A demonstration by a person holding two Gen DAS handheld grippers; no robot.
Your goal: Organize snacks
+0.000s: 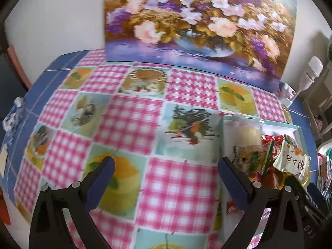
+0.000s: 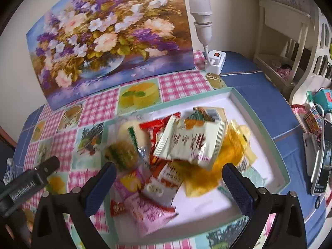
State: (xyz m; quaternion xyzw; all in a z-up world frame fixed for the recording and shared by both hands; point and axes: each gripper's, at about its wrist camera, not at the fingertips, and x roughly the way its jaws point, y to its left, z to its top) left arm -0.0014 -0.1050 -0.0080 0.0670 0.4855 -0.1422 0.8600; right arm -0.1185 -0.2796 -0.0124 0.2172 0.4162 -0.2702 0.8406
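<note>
Snacks point(image 2: 186, 143), piled loose in a teal-rimmed tray point(image 2: 259, 124) on the checked desk point(image 1: 128, 114) below a flower painting point(image 1: 197, 20); left gripper point(image 1: 166, 178) spread wide, empty, over bare cloth; right gripper point(image 2: 170, 184) spread wide, empty, above the pile.

The right hand-held gripper point(image 2: 169, 184) hangs with jaws spread wide over a teal-rimmed tray point(image 2: 260, 122) heaped with snack packets point(image 2: 193, 143). At ten o'clock a flower painting point(image 2: 108, 39) leans on the wall; at twelve o'clock stands a bulb lamp point(image 2: 202, 18). The checked surface point(image 2: 97, 108) lies beneath.
</note>
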